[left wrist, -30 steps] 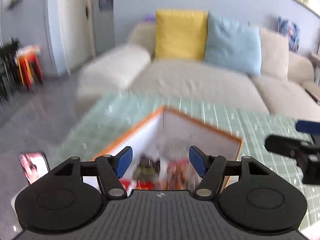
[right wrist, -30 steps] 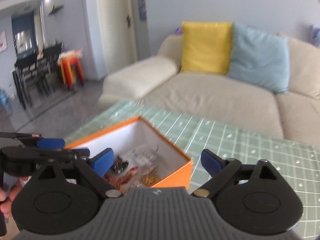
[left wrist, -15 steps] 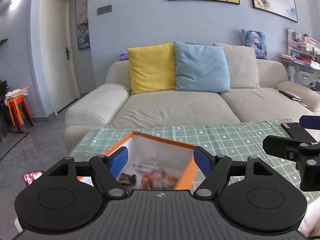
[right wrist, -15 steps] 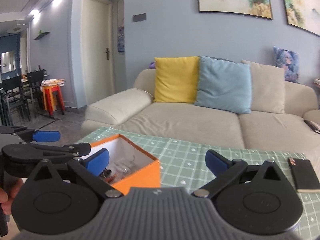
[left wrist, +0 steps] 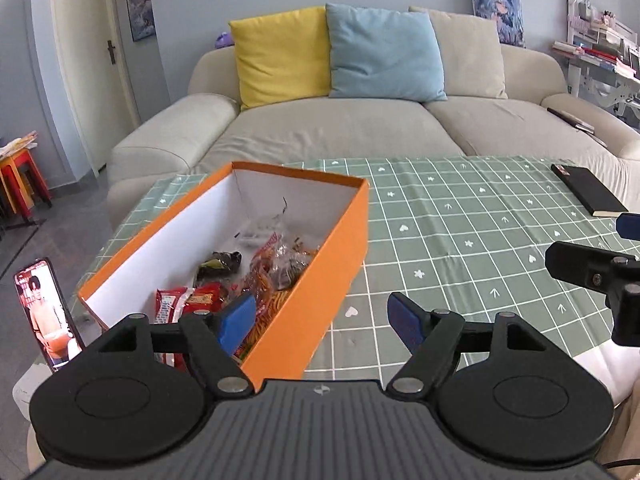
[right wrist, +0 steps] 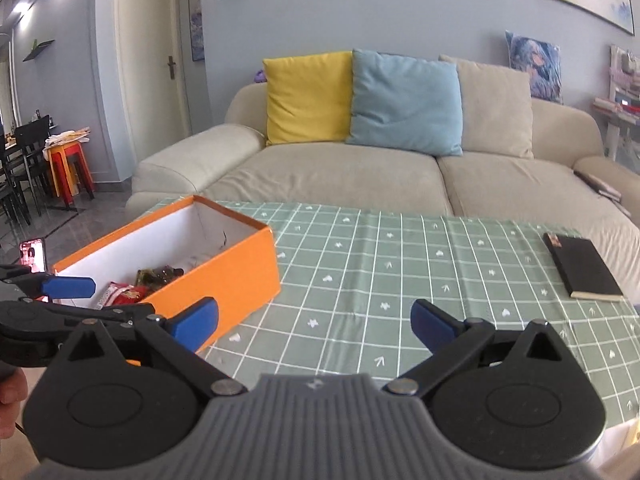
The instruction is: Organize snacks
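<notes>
An orange box [left wrist: 340, 256] with a white inside sits at the left of the green checked table [left wrist: 460, 240]. Several snack packets [left wrist: 276, 268] lie in it, red, orange and clear ones. My left gripper [left wrist: 322, 320] is open and empty above the box's near right corner, its left fingertip over the snacks. My right gripper [right wrist: 312, 320] is open and empty over the tablecloth [right wrist: 380, 272], to the right of the box [right wrist: 236, 276]. The left gripper's fingers [right wrist: 68, 286] show at the left of the right wrist view.
A black notebook [right wrist: 582, 266] lies at the table's right edge; it also shows in the left wrist view [left wrist: 586, 196]. A phone [left wrist: 46, 312] stands propped left of the box. A beige sofa [left wrist: 340, 120] with yellow and blue cushions sits behind the table.
Both grippers have pulled back and tilted down from the sofa. The left one has shifted right, from above the box's inside to its right corner. Both stay open and empty.
</notes>
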Demonstrator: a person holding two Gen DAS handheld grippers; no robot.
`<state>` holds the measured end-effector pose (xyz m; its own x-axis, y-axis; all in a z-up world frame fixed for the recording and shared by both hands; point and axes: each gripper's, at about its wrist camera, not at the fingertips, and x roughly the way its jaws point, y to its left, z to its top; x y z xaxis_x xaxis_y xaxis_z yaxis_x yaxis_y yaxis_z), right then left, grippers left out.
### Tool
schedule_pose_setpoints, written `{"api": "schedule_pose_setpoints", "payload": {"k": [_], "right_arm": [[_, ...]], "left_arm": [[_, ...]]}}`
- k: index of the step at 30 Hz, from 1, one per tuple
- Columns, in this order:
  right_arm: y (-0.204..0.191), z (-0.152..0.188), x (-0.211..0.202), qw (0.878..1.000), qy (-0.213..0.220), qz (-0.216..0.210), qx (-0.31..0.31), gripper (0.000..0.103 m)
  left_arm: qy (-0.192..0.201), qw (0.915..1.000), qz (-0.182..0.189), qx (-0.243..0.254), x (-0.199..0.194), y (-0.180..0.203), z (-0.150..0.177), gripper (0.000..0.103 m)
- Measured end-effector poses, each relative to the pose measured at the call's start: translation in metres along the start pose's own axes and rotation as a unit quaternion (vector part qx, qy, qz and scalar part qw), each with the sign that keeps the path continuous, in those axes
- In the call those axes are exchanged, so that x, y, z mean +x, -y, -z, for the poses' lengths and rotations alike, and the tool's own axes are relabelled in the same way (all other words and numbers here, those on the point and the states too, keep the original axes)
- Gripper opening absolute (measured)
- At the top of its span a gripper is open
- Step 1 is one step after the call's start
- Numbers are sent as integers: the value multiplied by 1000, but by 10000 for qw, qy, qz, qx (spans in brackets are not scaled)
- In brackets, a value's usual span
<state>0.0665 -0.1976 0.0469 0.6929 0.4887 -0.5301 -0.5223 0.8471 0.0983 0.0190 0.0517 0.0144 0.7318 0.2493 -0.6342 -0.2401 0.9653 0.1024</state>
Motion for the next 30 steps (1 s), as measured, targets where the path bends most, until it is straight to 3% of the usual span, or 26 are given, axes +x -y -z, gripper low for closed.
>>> {"api": "schedule_pose_setpoints", "payload": {"k": [30], "right_arm": [[0, 3, 4, 9998, 45, 162, 72, 99]], "left_arm": [[98, 9998, 72, 138, -5, 6, -8, 86]]}}
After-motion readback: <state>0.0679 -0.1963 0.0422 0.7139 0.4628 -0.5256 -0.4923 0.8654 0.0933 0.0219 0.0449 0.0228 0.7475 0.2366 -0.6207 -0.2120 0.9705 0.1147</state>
